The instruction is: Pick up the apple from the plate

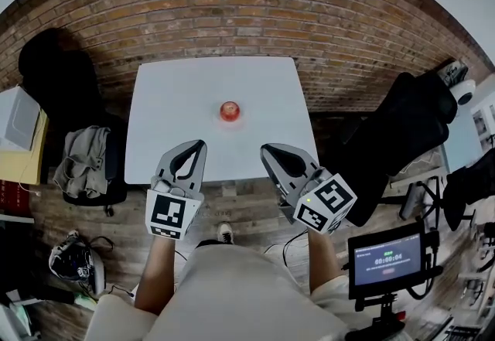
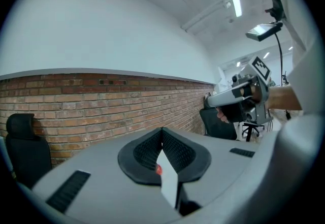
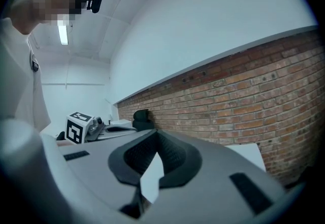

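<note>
A small red apple [image 1: 229,110] sits on a pale plate [image 1: 230,121] near the middle of the white table [image 1: 170,100]. In the head view my left gripper [image 1: 200,144] and right gripper [image 1: 265,149] hover side by side over the table's near edge, short of the apple, both pointing toward it. Both have their jaws together with nothing held. In the left gripper view the left gripper [image 2: 162,130] is shut, and a sliver of red apple [image 2: 159,169] shows through the gap below its tips. The right gripper [image 3: 156,131] is shut too.
A brick wall [image 1: 232,15] runs behind the table. A black chair [image 1: 50,61] stands at the far left, a chair draped with grey cloth [image 1: 85,158] at the left, and another black chair [image 1: 402,123] at the right. A small monitor on a stand [image 1: 387,260] is at the lower right.
</note>
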{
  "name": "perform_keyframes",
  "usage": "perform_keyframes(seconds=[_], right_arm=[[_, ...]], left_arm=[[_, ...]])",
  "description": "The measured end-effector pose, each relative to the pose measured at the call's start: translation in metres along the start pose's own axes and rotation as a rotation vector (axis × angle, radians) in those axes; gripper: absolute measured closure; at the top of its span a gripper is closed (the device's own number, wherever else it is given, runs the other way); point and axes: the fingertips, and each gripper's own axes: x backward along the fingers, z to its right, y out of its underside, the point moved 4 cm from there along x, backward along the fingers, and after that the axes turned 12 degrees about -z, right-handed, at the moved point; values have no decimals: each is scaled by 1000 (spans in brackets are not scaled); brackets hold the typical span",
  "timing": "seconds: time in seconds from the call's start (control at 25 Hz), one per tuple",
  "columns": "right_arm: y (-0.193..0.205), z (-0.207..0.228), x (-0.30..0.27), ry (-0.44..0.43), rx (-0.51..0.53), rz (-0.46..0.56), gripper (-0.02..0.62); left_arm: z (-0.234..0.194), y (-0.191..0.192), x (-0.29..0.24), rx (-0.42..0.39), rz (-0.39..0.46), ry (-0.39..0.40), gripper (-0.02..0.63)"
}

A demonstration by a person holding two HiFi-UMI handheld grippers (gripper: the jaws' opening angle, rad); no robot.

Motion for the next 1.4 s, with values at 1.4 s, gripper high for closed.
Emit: perform_keyframes(seconds=[1.4], right_arm=[[13,38,-36,58,-110,-25,594]], left_arm=[[-24,15,-70,-83,-147,118,601]])
